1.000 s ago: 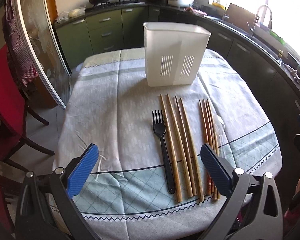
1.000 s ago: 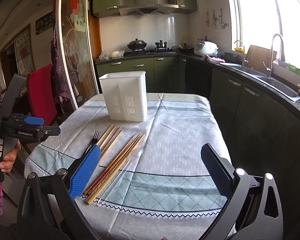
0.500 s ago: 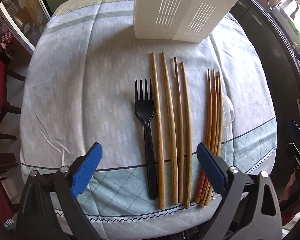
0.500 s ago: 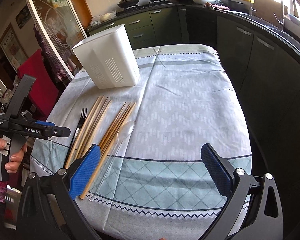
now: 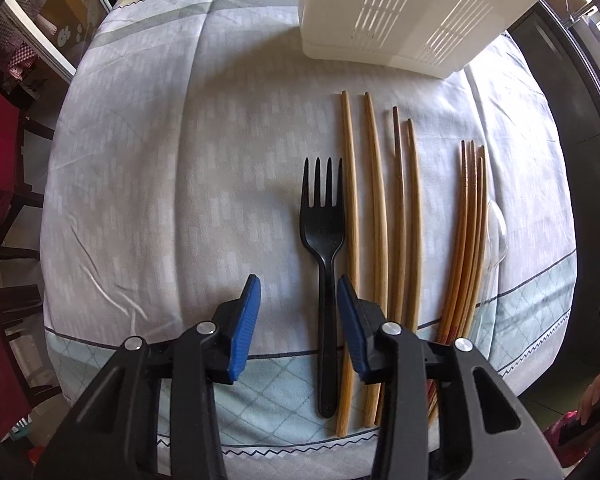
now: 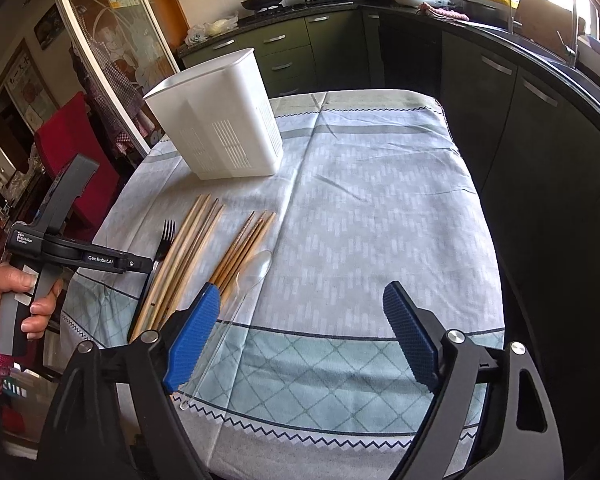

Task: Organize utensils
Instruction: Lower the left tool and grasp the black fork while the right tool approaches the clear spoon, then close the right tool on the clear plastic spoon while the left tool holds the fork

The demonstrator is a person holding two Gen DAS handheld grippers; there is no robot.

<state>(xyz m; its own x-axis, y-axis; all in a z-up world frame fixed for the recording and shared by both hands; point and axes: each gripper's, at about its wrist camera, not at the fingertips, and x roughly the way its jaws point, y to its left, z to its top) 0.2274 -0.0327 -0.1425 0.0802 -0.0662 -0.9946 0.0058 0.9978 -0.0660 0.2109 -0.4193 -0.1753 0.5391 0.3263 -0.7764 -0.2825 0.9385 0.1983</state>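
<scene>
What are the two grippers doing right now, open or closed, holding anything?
Left gripper: open, holding nothing; its pads straddle the black fork handle.
Right gripper: wide open, empty, above the tablecloth.

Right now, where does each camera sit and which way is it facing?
Left wrist: on the left gripper, angled down over the black fork; its blue fingers flank the fork's handle.
Right wrist: on the right gripper, low at the table's near edge, facing the kitchen; the left hand shows.
Both see the fork, chopsticks, clear spoon and white bin.
</scene>
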